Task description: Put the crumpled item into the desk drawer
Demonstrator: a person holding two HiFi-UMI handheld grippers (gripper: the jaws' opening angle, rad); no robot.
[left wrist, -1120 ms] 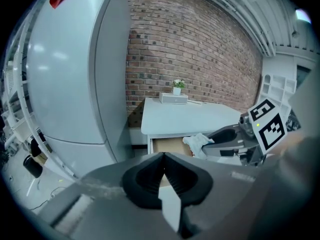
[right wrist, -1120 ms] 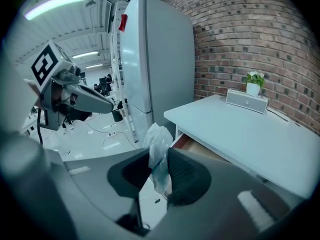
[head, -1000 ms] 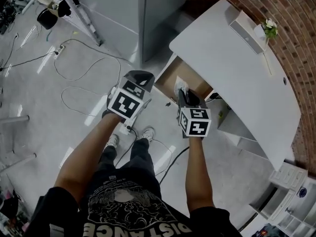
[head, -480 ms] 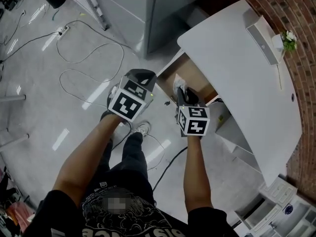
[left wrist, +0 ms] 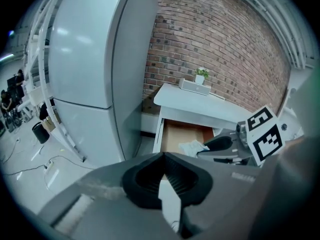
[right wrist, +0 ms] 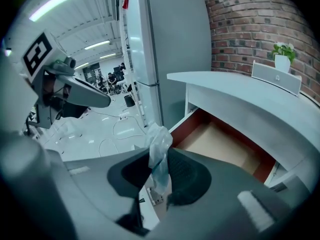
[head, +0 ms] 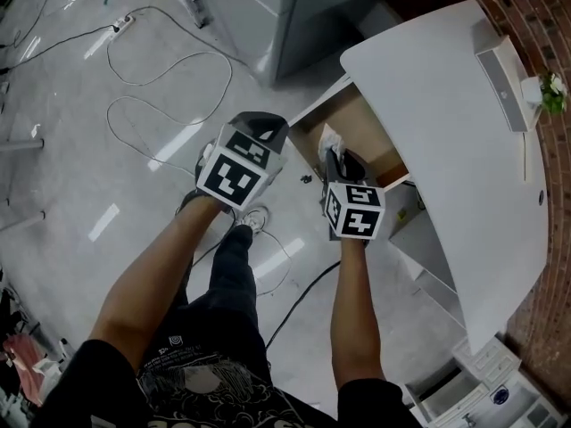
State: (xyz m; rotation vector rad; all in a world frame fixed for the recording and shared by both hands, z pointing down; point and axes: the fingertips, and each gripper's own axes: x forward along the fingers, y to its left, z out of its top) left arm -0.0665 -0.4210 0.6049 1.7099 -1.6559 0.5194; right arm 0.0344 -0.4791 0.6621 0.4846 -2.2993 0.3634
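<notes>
Head view looks steeply down on the white bench (head: 446, 105), whose drawer (head: 366, 127) stands open under the top and shows a bare brown bottom. Left claw (head: 266, 127) hangs over the floor just outside the drawer's front corner, its jaws closed together on nothing. Right claw (head: 339, 157) is above the drawer's front end, its jaws pinched on the crumpled item (right wrist: 159, 146). This pale, thin wad sticks up past the tips and is held above the drawer, not lying in it.
</notes>
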